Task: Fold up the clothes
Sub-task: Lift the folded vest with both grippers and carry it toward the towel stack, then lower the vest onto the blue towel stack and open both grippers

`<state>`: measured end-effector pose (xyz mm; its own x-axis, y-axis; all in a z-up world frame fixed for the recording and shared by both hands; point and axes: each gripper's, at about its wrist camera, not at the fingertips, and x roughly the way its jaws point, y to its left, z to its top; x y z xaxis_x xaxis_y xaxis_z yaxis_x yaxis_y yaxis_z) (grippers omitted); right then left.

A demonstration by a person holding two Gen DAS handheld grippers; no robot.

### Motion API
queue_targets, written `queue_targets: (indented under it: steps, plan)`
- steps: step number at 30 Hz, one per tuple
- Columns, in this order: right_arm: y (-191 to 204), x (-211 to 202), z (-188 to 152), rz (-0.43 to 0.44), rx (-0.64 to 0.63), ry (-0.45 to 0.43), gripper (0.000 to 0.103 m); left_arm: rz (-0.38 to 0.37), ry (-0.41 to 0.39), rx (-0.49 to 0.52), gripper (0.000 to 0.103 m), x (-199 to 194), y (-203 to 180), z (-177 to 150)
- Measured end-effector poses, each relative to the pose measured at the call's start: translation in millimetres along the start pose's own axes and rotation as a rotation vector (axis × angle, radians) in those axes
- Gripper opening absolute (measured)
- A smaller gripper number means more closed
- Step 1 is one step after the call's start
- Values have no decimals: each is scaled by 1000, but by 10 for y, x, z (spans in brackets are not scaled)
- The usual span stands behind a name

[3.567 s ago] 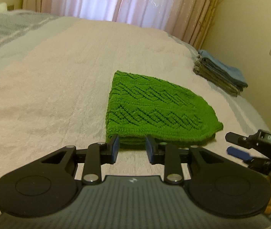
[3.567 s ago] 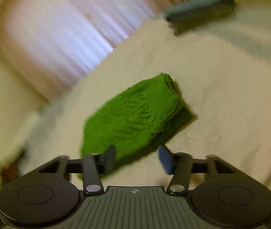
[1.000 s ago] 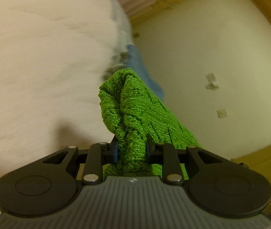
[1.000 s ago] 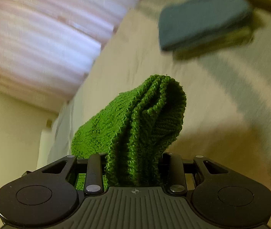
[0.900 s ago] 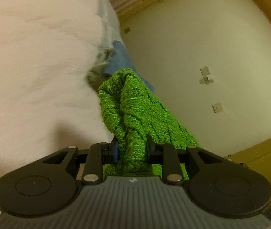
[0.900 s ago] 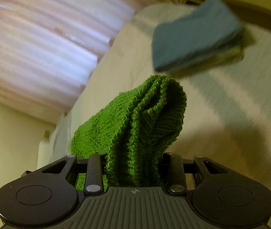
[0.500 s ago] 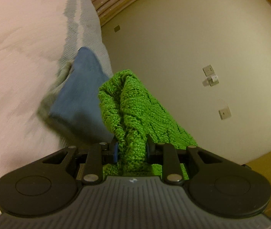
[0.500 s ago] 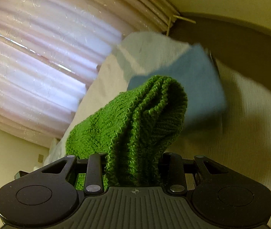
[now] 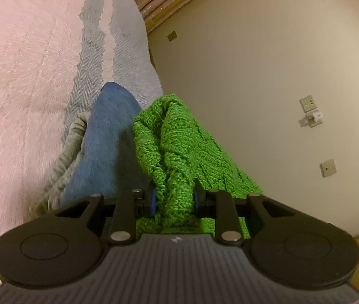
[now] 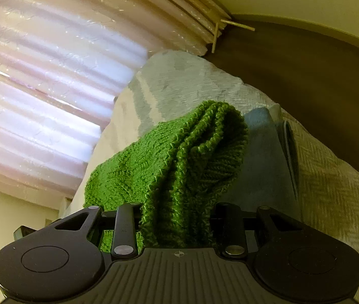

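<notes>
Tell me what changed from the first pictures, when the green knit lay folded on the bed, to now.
Both grippers, left gripper and right gripper, closed their jaws on the green knit, lifted it off the bed, and carried it to the folded stack topped by blue cloth. The stack stayed in place, and the knit stays folded.

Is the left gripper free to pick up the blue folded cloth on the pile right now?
Probably not. The left gripper is shut on the green knit garment, so its jaws are full, though the blue folded cloth lies just beside it.
</notes>
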<state>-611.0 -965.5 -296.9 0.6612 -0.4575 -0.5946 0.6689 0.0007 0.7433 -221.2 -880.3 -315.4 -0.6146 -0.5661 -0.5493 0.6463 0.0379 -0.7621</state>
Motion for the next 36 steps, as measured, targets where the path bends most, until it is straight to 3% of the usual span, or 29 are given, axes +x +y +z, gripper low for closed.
queue_targets:
  steps: [6,10,15,18,21,23,25,30,33,36]
  plan:
    - [-242,284,91,-25,19,0,32,-6,35,-2,21,382,258,165]
    - [-353,459,108,-97,-2,17,34,16,54,9,22,550,427,146]
    - [-375,399,70,-86,17,31,34,-13,46,0,22,469,437,95]
    - [-380,402,87,-105,21,28,34,-1,42,69,23,430,403,51]
    - [-325,449,102,-169,8,27,45,49,48,7,27,495,530,44]
    - [-278,440,109,-210,1,22,54,76,51,17,30,441,460,73]
    - [-158,301,89,-282,-40,-18,65,133,52,53,33,329,362,112]
    - [199,-24,24,-497,-185,-182,65,284,-12,159,30,-10,74,267]
    - [529,39,-31,-557,-327,-245,65,323,-13,343,15,98,-281,330]
    - [825,263,-138,-577,-480,-254,64,294,45,534,10,423,-639,275]
